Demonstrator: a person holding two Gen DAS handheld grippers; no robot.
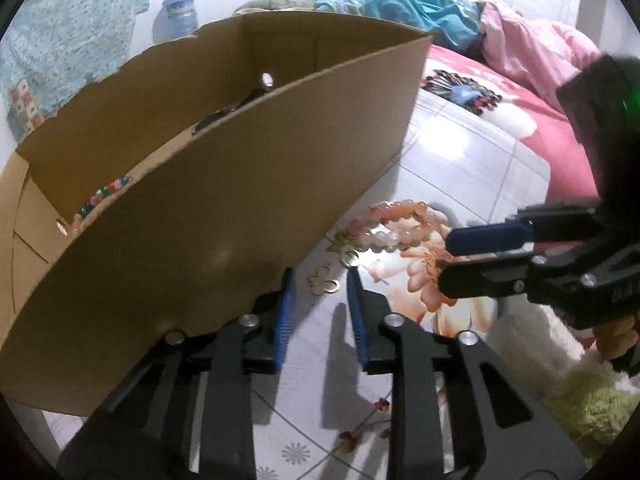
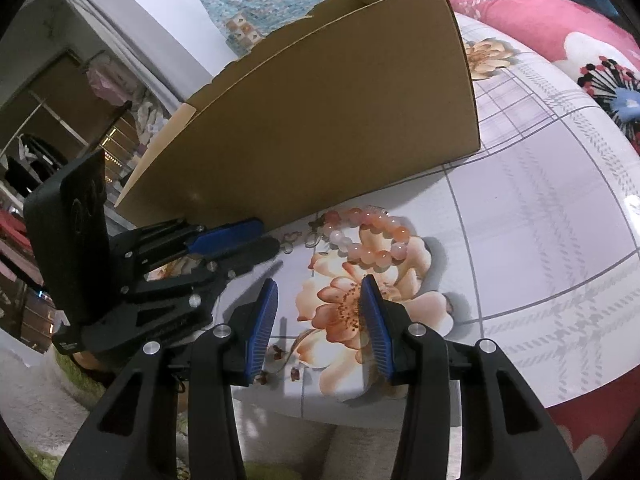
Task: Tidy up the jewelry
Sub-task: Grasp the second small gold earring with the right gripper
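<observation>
Jewelry still lies loose on the flowered counter (image 2: 540, 184), just in front of the cardboard box (image 1: 248, 184): a pink bead bracelet (image 1: 400, 220) and, beside it, small gold earrings (image 1: 324, 282).

Your left tongs (image 1: 320, 280) straddle the earrings with the blue pads (image 1: 285, 316) narrowed but, as far as I can judge, not yet pressing; nothing is lifted. Your right tongs (image 2: 320, 292) hang unclenched and empty just short of the bracelet, a clear gap between the pads.

To do this step well, bring the left tips right down to the cloth before you squeeze, since the earrings are flat and thin and could slip out sideways. Close slowly, check that the piece comes up with you, then carry it over the box wall. Keep the right tongs clear of the left while you do.

Only the left view looks into the box: colourful beads (image 1: 104, 196) and dark pieces (image 1: 224, 114) already lie along its floor. The right view sees just the outer wall, but it shows the whole ring of the bracelet and its place against the printed flower.
</observation>
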